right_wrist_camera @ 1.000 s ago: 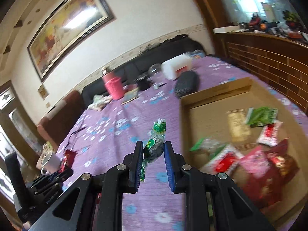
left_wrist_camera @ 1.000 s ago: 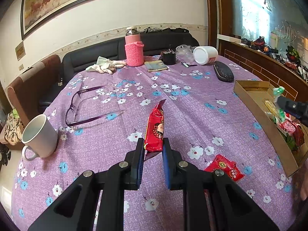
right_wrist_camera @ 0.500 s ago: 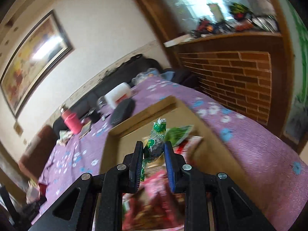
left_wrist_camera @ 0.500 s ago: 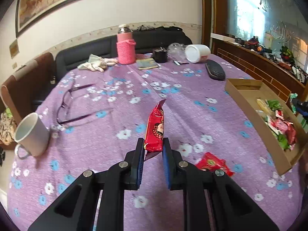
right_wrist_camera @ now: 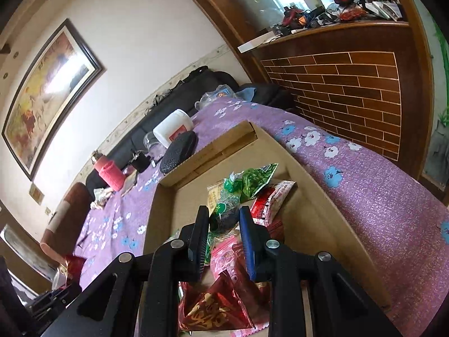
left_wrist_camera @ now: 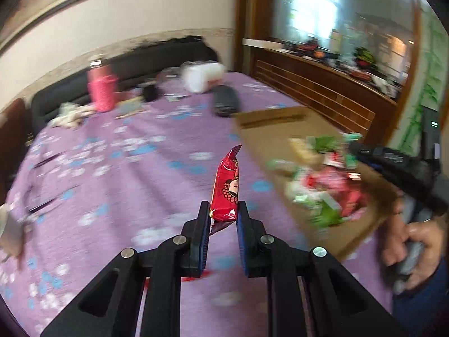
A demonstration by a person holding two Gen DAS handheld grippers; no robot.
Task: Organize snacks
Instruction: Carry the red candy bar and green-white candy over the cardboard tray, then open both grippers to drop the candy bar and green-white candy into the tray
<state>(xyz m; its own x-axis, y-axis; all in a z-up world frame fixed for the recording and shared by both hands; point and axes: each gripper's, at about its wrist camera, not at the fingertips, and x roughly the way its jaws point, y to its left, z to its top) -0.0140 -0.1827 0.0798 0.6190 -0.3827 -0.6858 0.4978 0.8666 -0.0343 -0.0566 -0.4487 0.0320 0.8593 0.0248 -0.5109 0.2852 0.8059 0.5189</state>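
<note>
My left gripper (left_wrist_camera: pixel 223 214) is shut on a long red snack packet (left_wrist_camera: pixel 226 188) that stands up between its pads, above the purple flowered tablecloth (left_wrist_camera: pixel 112 168). To its right lies the cardboard box (left_wrist_camera: pixel 269 129) with several snack packets. My right gripper (right_wrist_camera: pixel 224 219) is shut on a green and dark snack packet (right_wrist_camera: pixel 224 213) and hangs over the inside of that cardboard box (right_wrist_camera: pixel 314 213), above red, pink and green packets. In the left wrist view the right gripper's black body (left_wrist_camera: pixel 398 168) reaches over the box, held by a hand (left_wrist_camera: pixel 415 241).
At the table's far end stand a pink bottle (left_wrist_camera: pixel 101 90), a white jar on its side (left_wrist_camera: pixel 202 77), a black case (left_wrist_camera: pixel 226 101) and a cloth. A black sofa and a wooden brick-pattern counter (right_wrist_camera: pixel 350 84) border the table. Another red packet (left_wrist_camera: pixel 193 276) lies under my left gripper.
The left gripper swung right toward the box with the red packet, its view now blurred. The right gripper went from beside the box to over its contents, still gripping the green packet.
</note>
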